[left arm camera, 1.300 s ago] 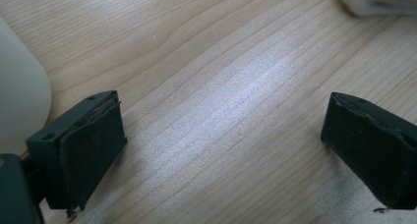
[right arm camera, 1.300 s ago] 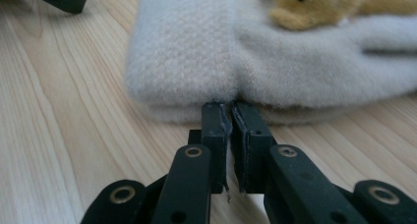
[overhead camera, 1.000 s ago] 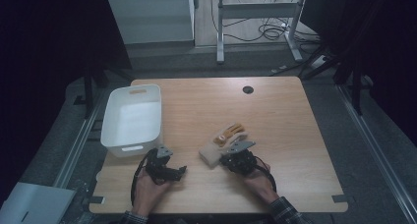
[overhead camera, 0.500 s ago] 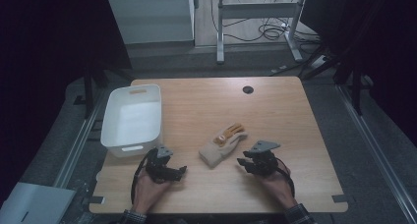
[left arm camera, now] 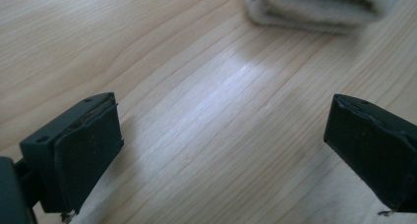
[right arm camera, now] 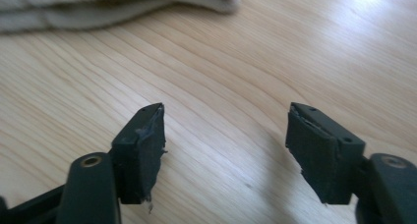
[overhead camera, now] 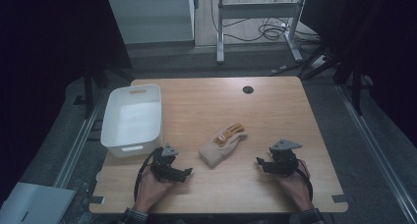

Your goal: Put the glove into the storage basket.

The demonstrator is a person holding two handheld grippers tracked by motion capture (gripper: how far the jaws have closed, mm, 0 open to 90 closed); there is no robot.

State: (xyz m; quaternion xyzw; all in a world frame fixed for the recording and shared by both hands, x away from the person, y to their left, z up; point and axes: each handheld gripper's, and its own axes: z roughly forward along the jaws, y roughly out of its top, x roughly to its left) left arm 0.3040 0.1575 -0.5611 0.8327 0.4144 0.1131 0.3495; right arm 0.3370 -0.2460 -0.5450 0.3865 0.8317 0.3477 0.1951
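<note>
The folded cream-and-tan fabric glove lies free on the pale wooden worktop; the right claw, jaws just opening and empty, sits beside it, and the left claw gapes apart, ready.

Table: light wooden table with visible grain; a round dark cable hole near its far edge; small dark brackets at the near corners
Floor: grey floor around the table; metal rails run along both sides
Far end: a white cabinet panel stands beyond the table; beside it a grey metal frame on legs, with black cables tangled on the floor beneath
Sides: dark curtains left and right; black stand legs at their feet
Near left corner: a pale flat board on the floor
Light: dim room; a soft bright patch on the tabletop's far half
</note>
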